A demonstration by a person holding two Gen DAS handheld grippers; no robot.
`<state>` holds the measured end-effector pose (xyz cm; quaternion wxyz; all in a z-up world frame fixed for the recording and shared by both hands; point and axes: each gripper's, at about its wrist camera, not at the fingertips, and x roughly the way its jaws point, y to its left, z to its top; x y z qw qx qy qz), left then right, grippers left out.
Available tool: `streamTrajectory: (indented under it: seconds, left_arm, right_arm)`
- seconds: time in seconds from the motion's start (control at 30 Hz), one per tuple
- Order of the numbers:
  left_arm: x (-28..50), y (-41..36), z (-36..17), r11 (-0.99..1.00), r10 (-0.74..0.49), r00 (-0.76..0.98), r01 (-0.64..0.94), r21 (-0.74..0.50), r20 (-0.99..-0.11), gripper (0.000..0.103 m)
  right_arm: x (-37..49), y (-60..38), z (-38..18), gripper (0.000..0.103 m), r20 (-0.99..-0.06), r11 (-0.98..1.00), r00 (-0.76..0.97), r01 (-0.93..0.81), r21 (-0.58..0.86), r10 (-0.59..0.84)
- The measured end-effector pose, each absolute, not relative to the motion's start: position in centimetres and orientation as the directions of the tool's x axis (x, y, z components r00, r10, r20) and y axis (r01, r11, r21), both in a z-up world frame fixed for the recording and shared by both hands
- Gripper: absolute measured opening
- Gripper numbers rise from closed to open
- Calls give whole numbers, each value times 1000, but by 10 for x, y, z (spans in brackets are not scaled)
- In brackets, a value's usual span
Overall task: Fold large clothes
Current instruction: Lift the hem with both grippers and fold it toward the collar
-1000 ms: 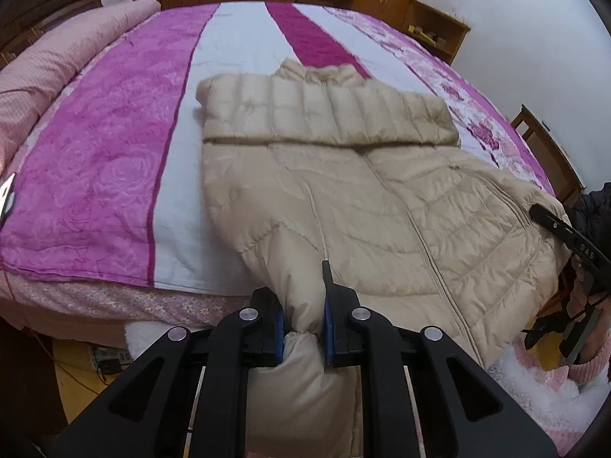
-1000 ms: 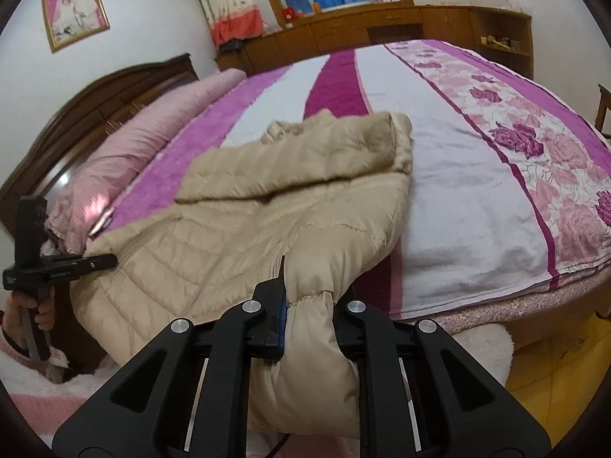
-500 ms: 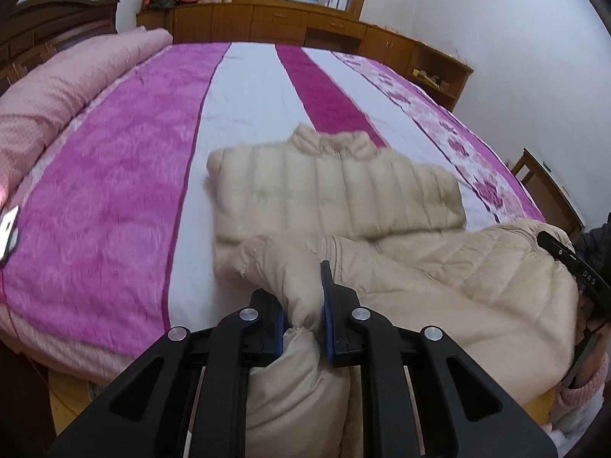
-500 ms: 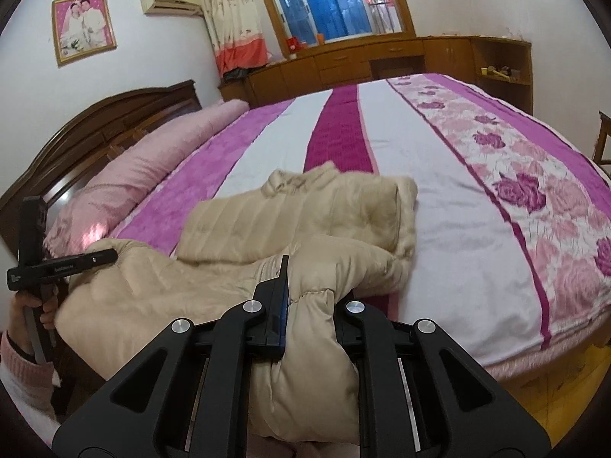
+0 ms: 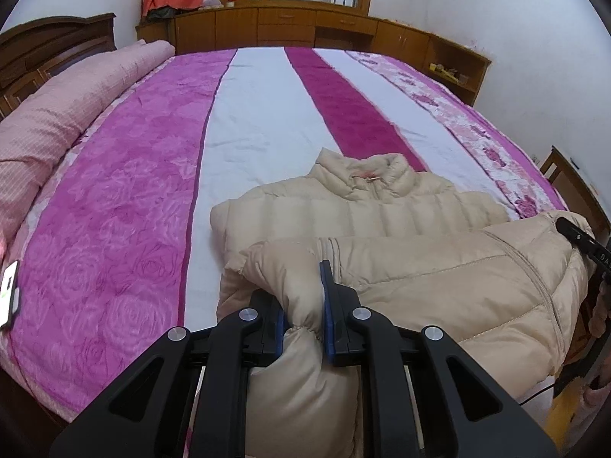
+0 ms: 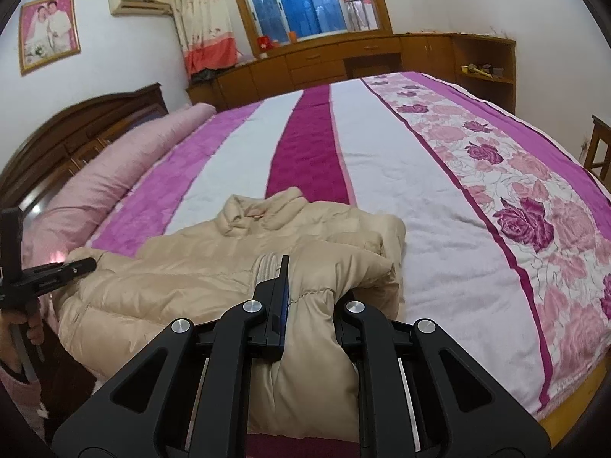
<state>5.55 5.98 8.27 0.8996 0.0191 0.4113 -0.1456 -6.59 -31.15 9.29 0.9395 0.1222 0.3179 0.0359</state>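
Note:
A beige puffer jacket (image 5: pixel 366 213) lies on the bed with its collar pointing away from me and its sleeves folded across the chest. My left gripper (image 5: pixel 303 305) is shut on the jacket's bottom hem at its left corner. The right gripper (image 6: pixel 309 305) is shut on the hem's right corner of the same jacket (image 6: pixel 214 267). Both corners are lifted and the lower half curls over toward the collar. In the left wrist view the right gripper (image 5: pixel 580 242) shows at the right edge. The left gripper (image 6: pixel 82 265) appears at the left edge of the right wrist view.
The bed (image 5: pixel 114 191) has a purple, white and magenta striped cover, with a rolled pink quilt (image 5: pixel 57 114) along the headboard side. A phone (image 5: pixel 8 294) lies near the left edge. Wooden cabinets (image 5: pixel 305 30) line the far wall, and a wooden chair (image 5: pixel 569 175) stands at the right.
Both grippers carried the hem up and forward over the bed toward the collar. The jacket's lower half, flat and hanging over the bed edge before, now doubles over the upper half.

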Motion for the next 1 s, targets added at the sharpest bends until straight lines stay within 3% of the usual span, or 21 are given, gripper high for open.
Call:
streamTrajectory:
  seconds: [0.4, 1.0]
  left_arm:
    - [119, 43, 25, 962, -189, 555, 270, -40, -810, 22]
    - [147, 37, -6, 964, -183, 536, 262, -44, -824, 31]
  right_arm:
    - [5, -322, 34, 18, -699, 969, 709, 94, 229, 96]
    - [44, -322, -9, 29, -758, 968, 648, 136, 209, 73]
